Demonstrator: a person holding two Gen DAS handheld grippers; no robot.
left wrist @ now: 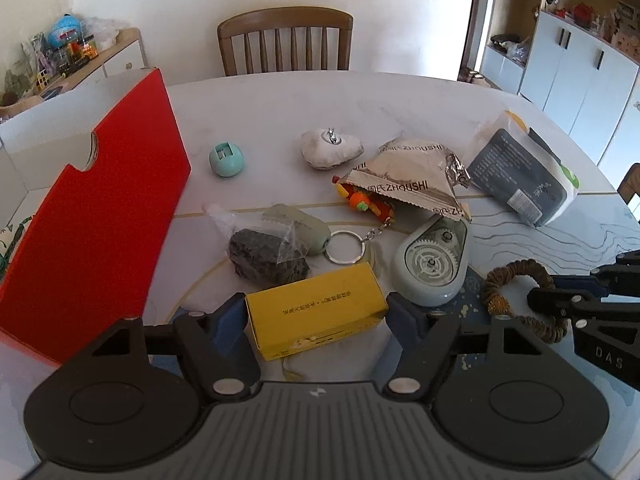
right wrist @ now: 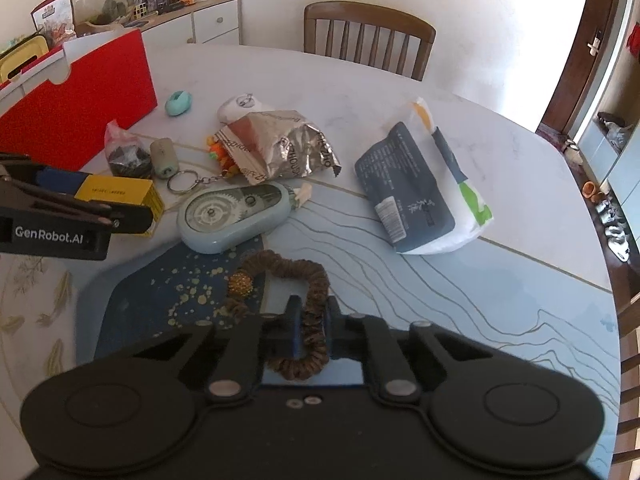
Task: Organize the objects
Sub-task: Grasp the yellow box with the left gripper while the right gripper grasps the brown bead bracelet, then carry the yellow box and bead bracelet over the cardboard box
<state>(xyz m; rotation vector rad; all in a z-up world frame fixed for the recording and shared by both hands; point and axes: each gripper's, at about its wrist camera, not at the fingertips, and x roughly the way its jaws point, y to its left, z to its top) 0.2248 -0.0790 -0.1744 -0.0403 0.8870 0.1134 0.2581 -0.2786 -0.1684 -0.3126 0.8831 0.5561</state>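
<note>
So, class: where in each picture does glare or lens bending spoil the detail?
Left wrist view: the doorway behind the chair is blown out white, and the table edge bows. Right wrist view: the window glares, and the corners go black.

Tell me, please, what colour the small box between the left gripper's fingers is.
Yellow box, clearest in the left wrist view.

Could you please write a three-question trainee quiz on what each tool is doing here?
1. True or false: the left tool grips the yellow box.
2. The right tool is shut on: A) the correction tape dispenser; B) the brown scrunchie; C) the foil snack bag.
3. Fill in: the red storage box stands to the ___ of the clutter.

Key: 1 true; 2 B; 3 left.
</note>
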